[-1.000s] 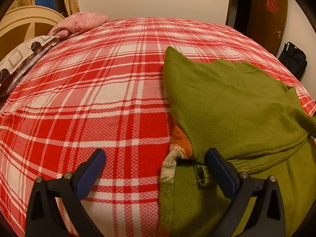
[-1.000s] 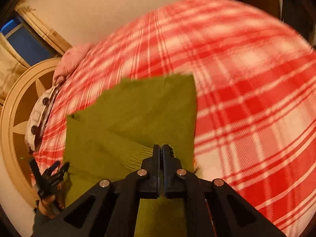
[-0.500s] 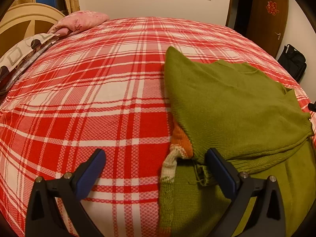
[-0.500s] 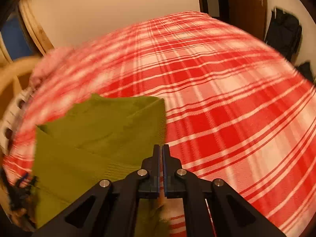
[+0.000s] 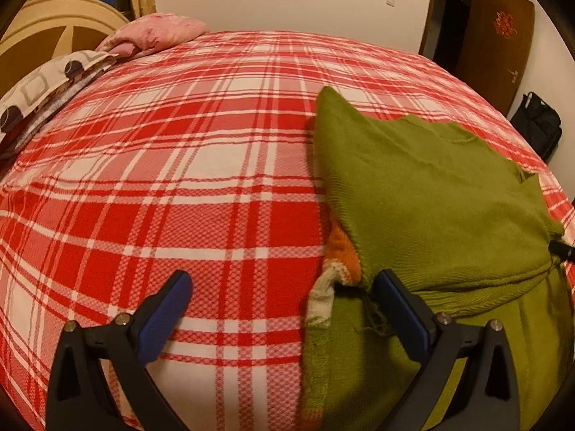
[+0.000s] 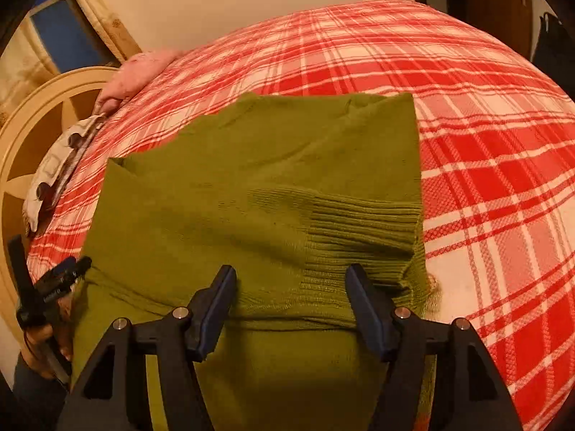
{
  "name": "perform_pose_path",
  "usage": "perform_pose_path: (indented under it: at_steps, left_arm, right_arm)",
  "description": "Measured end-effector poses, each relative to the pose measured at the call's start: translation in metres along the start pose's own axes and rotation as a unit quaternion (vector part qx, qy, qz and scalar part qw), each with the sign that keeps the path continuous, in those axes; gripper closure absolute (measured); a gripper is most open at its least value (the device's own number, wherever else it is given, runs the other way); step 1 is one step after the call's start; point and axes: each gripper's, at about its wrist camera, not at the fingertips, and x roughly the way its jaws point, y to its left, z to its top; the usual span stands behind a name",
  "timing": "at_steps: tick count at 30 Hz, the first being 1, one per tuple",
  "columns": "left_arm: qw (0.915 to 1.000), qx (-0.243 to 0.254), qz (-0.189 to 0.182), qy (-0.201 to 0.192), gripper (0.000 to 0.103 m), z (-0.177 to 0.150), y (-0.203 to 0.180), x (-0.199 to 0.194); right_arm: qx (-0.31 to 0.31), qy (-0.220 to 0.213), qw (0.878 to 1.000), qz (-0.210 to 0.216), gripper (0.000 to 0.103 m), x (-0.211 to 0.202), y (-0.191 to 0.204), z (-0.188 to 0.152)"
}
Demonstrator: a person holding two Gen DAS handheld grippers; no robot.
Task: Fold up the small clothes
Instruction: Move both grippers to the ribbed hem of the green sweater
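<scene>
Plaid bedspread [image 5: 179, 179] open beyond sweater [image 6: 269, 186]

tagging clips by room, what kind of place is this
Most likely a bedroom at home: a big bed with a red plaid cover, a pink pillow by the headboard, and a wooden door beyond.

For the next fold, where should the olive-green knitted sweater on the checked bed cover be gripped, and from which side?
Probably the ribbed hem corner of the olive-green knitted sweater, on its right edge. There the folded layers end in a free, slightly raised edge on the red-and-white checked bed cover, so a finger can slide under from the right side. The right tool, whose jaws have just been opening, hangs empty above that hem.
</scene>
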Motion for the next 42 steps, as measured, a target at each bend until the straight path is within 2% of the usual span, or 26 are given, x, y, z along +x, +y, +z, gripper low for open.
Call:
perform_pose_path:
  at_steps: [5, 8, 12, 17, 25, 33, 42]
  left_arm:
    - [1.0, -0.003, -0.006, -0.003, 0.0, -0.001, 0.003, -0.002]
    - [0.9998, -0.014, -0.013, -0.012, 0.0, -0.005, 0.011, -0.013]
    - [0.9991, -0.007, -0.006, -0.041, 0.0, -0.021, 0.018, -0.04]
    - [0.9981, 0.021, -0.002, -0.058, 0.0, -0.053, 0.02, -0.083]
    - [0.9963, 0.042, -0.023, -0.071, 0.0, -0.097, 0.016, -0.139]
    - [0.9964, 0.066, -0.021, -0.049, 0.0, -0.131, 0.012, -0.157]
    - [0.9965, 0.072, -0.025, -0.033, 0.0, -0.155, 0.01, -0.168]
  right_arm:
    - [-0.007, -0.001, 1.0, -0.023, 0.039, -0.028, 0.004, -0.02]
    - [0.006, -0.01, 1.0, -0.009, 0.039, -0.058, 0.002, -0.041]
    - [0.018, -0.035, 0.999, -0.019, 0.039, -0.096, -0.004, -0.077]
    - [0.031, -0.055, 0.997, -0.041, 0.039, -0.133, -0.013, -0.124]
    - [0.024, -0.078, 0.995, -0.058, 0.039, -0.18, -0.015, -0.182]
    - [0.036, -0.086, 0.994, -0.065, 0.039, -0.207, -0.02, -0.213]
    - [0.043, -0.076, 0.995, -0.055, 0.039, -0.208, -0.02, -0.231]
